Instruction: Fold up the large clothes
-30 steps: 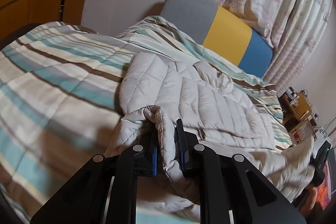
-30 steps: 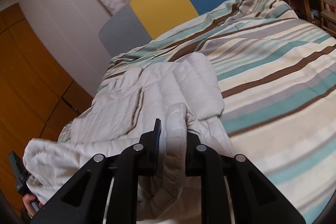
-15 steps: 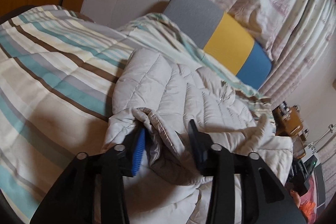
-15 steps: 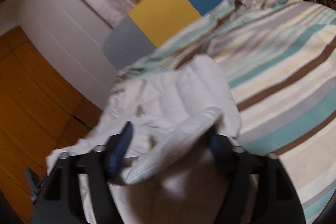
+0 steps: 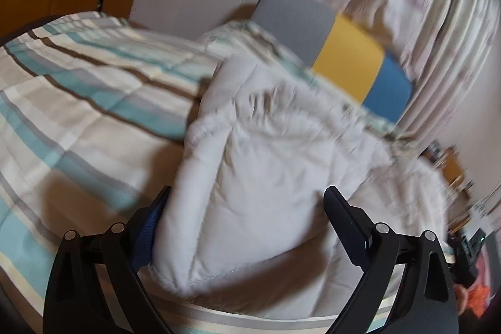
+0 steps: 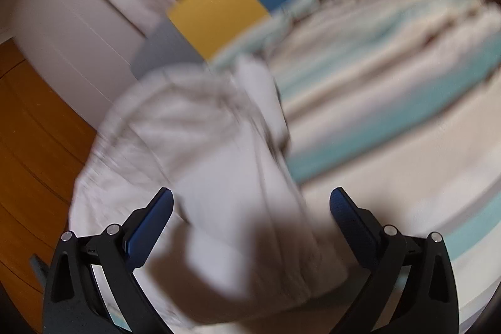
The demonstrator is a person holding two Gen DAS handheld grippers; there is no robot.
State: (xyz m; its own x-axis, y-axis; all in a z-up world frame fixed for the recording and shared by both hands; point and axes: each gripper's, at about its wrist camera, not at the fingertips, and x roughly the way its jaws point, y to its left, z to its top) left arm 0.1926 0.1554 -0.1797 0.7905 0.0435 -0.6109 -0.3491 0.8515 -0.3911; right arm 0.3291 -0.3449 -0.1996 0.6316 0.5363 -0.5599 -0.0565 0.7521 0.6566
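A white quilted puffer jacket [image 5: 269, 152] lies on a striped bed, its near part folded over toward the headboard. My left gripper [image 5: 247, 202] is open wide, its jaws either side of the jacket's near folded edge without pinching it. In the right wrist view the same jacket [image 6: 219, 152] lies blurred in front of my right gripper [image 6: 250, 202], which is also open wide with the cloth between and below its jaws.
The bed has a striped teal, brown and cream duvet [image 5: 78, 102] and a grey, yellow and blue headboard [image 5: 344, 61]. Patterned curtains [image 5: 438, 21] hang behind. A wooden wardrobe [image 6: 28, 146] stands at the side. A cluttered desk [image 5: 451, 165] is at the far right.
Both grippers were shut on the jacket's edge a second ago; both have opened and let it go. The folded part now lies over the rest of the jacket. Both views are motion-blurred.
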